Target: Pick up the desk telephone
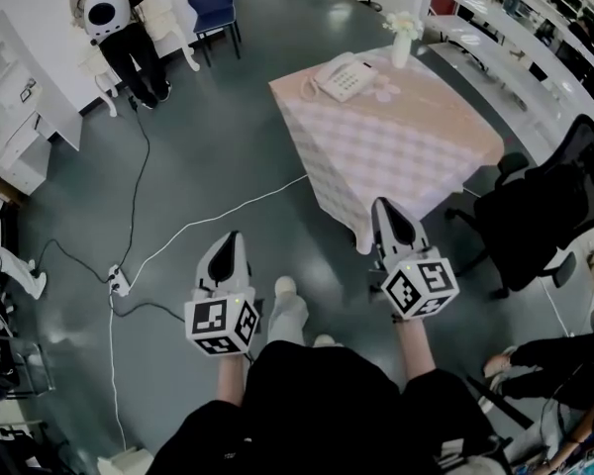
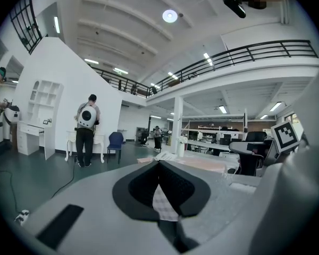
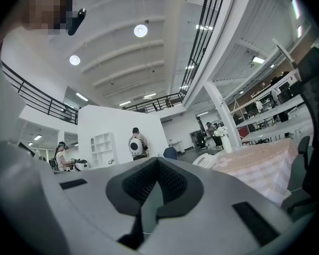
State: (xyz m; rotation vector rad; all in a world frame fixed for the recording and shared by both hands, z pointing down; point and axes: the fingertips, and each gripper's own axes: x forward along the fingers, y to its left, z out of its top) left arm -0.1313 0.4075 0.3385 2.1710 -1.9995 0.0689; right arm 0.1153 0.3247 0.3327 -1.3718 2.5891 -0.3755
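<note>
- Here's the target: a white plastic desk telephone (image 1: 345, 75) with its handset lying along the left side of the body and a cord looping out beside it.
- It sits flat on the far left corner of a square table draped in a pale pink-and-white checked cloth (image 1: 406, 156).
- Just to its right stands a slim white vase of white flowers (image 1: 403, 36).
- A few small pale bits lie on the cloth between them. They're too small to identify.
- From the right gripper view the phone (image 3: 207, 160) shows low beside the vase (image 3: 221, 140), over the cloth's edge.
- Now the tools. The left gripper (image 1: 233, 237), grey with black pads and a marker cube at the back, is over the grey-green floor, well short of the table.
- Its own view shows the left gripper (image 2: 158, 164) with jaws pressed tip to tip and nothing caught in them, only checked cloth visible through the gap behind.
- The right gripper (image 1: 380, 206), a matching grey tool, sits by the near corner of the tablecloth, well apart from the phone.
- In its own view the right gripper (image 3: 157, 162) also has its jaws together and holds nothing.
- Around the scene, a black office chair (image 1: 540, 211) stands right of the table.
- A white cable (image 1: 208, 216) snakes across the floor.
- A person with a round white backpack (image 1: 109, 13) stands at the far wall.
</note>
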